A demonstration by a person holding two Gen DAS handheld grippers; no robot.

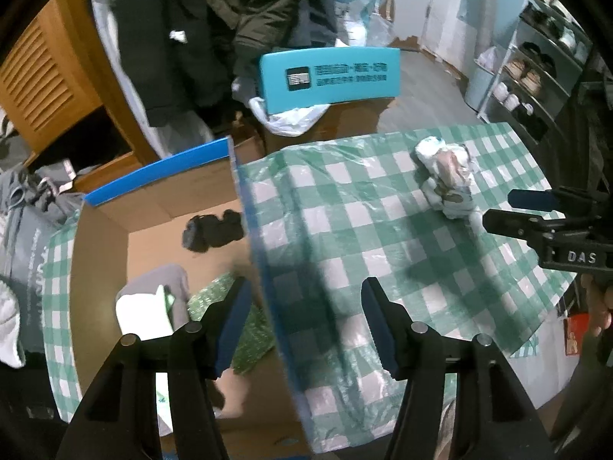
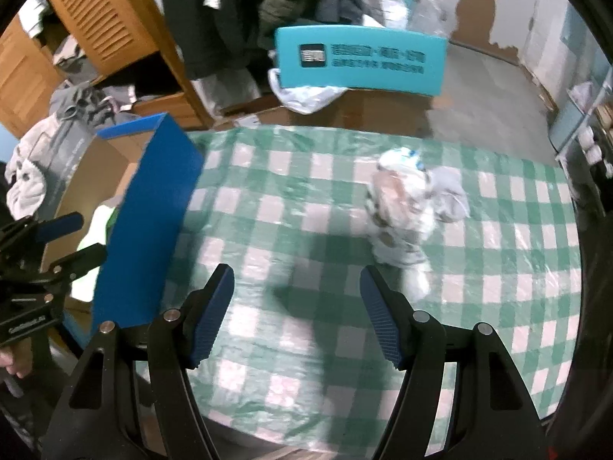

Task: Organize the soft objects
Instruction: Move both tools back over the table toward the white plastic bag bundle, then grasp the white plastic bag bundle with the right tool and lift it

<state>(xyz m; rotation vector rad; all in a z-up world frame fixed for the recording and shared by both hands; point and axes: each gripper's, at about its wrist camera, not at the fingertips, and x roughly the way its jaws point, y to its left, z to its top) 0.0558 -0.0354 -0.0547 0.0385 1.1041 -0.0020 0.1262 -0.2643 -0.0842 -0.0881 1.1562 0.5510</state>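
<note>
Left wrist view: the left gripper (image 1: 306,318) hung with jaws wide and nothing between them, straddling the blue-edged wall of the cardboard box (image 1: 103,253). Inside the box lay a dark bundled item (image 1: 212,230), a grey-and-white cloth (image 1: 153,299) and a green patterned cloth (image 1: 233,318). Sorting looked well along, judging by these. On the green-checked tablecloth (image 1: 345,207) one soft thing remained outside: a white and tan bundled cloth (image 1: 446,174) near the far right corner. The right gripper (image 1: 509,211) showed at the right edge, just beside that bundle, fingers apart, not gripping it.

Right wrist view: the right gripper (image 2: 297,314) stood wide, holding nothing, over bare tablecloth (image 2: 268,191). The bundled cloth (image 2: 406,214) lay ahead and to the right of the fingers, blurred, untouched as far as could be told. The box (image 2: 145,222) stood at the left table edge, with the left gripper (image 2: 76,237) above its opening, fingers parted.

Judgement: one piece left on the table; grasp and transfer to the box not yet done.
</note>
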